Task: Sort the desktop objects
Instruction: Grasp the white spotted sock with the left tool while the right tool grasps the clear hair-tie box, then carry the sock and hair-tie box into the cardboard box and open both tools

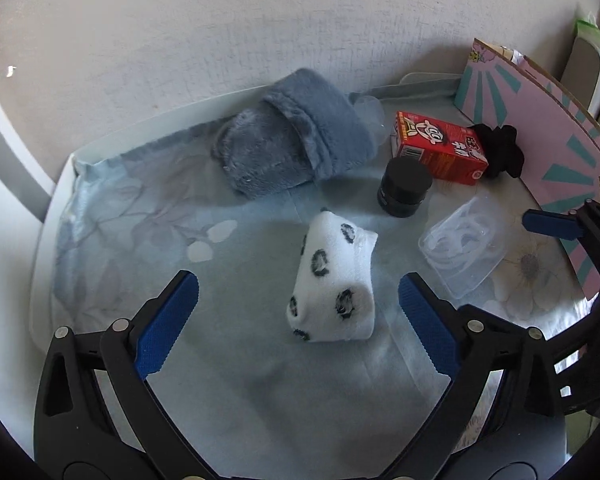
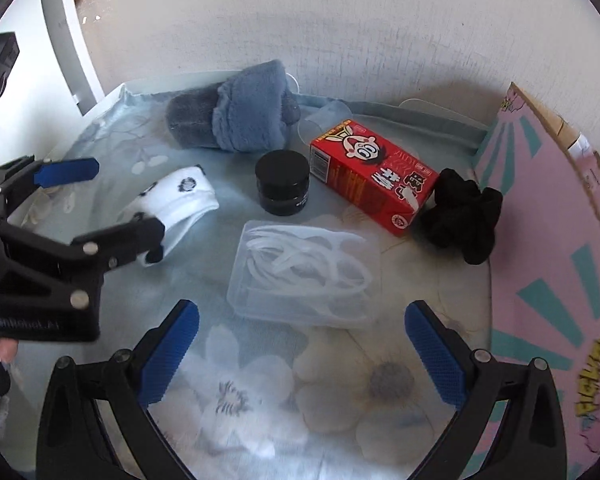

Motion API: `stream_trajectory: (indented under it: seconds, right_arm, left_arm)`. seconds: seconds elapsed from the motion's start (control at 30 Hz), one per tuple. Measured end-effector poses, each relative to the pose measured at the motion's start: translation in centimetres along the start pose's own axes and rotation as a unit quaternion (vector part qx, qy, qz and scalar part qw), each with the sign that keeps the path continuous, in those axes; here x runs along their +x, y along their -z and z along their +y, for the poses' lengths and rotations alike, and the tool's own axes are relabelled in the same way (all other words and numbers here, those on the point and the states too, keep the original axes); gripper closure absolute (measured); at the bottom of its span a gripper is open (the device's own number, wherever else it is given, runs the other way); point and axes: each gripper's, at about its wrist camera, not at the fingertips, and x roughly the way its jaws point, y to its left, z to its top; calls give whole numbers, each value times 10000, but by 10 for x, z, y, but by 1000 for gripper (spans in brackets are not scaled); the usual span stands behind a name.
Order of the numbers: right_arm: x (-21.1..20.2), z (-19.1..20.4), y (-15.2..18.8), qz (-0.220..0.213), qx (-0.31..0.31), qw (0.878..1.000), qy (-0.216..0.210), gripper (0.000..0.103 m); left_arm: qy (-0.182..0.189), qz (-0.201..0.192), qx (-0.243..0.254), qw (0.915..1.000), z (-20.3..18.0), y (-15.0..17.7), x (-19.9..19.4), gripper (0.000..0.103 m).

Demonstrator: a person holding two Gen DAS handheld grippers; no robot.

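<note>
A rolled white sock with black spots [image 1: 334,284] lies on the floral cloth, just ahead of my open, empty left gripper [image 1: 298,300]; it also shows in the right wrist view [image 2: 180,196]. A clear plastic box with white cable [image 2: 300,272] lies just ahead of my open, empty right gripper [image 2: 302,336]; it also shows in the left wrist view [image 1: 464,244]. Behind stand a black jar [image 2: 283,186], a red carton [image 2: 370,174], a black scrunchie [image 2: 462,214] and a blue-grey fluffy slipper [image 2: 236,118]. The left gripper also shows in the right wrist view [image 2: 112,196].
A pink and teal cardboard box [image 2: 548,240] stands along the right side. A white wall runs close behind the table. The table's white rim [image 1: 52,208] curves on the left. Clear plastic pieces [image 2: 324,120] lie behind the carton.
</note>
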Motion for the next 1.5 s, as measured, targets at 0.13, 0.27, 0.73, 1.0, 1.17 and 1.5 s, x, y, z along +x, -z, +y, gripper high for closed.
stream_trajectory:
  seconds: [0.13,0.27,0.73,1.0,1.17,1.5]
  right_arm:
    - [7,-2,-1,-131,119,9998,51,1]
    - [13,-3,0,-138,229,9996,88,1]
    - [20,3,-2,-156,357,9987,323,26]
    - [13,8,-2,-175,460,9984,267,27]
    - [8,8,-3,-173,557,9979,297,27]
    - [-21,-1,-18,-120,839,9953,465,27]
  left_arm:
    - [-14,-39,74,10000,-4,2,8,4]
    - [45,-32,18,10000,0,2,12,6]
    - [241,167,196,9994,-8,3,28,46]
    - [349,68,315,9989,-11,6,17,69]
    - [329,31,286,9990,-7,5,9,69]
    - [281,-55,255,9993,-2,-12,-32,69]
